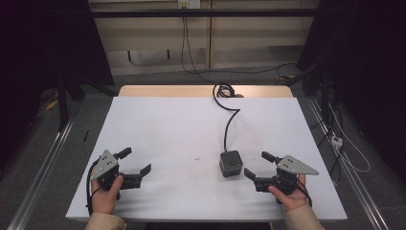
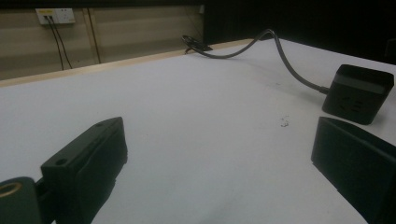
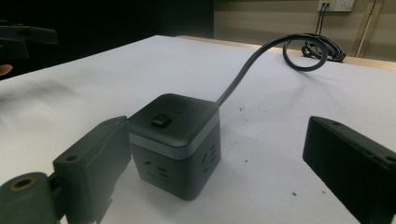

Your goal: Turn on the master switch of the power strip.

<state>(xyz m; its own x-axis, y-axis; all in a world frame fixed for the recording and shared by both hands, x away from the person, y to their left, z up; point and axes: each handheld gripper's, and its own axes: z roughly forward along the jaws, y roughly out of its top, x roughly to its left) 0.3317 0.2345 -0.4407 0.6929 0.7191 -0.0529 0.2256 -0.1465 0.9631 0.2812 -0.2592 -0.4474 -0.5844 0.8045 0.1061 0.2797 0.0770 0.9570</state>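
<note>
White table (image 1: 158, 124), dim rm, wall socket (image 2: 55, 16)

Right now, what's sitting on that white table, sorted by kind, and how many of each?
Black cube power socket: 1
Black cable running from the cube: 1
Hand-held grippers: 2, the left gripper and the right gripper, both open
Total: 4
</note>
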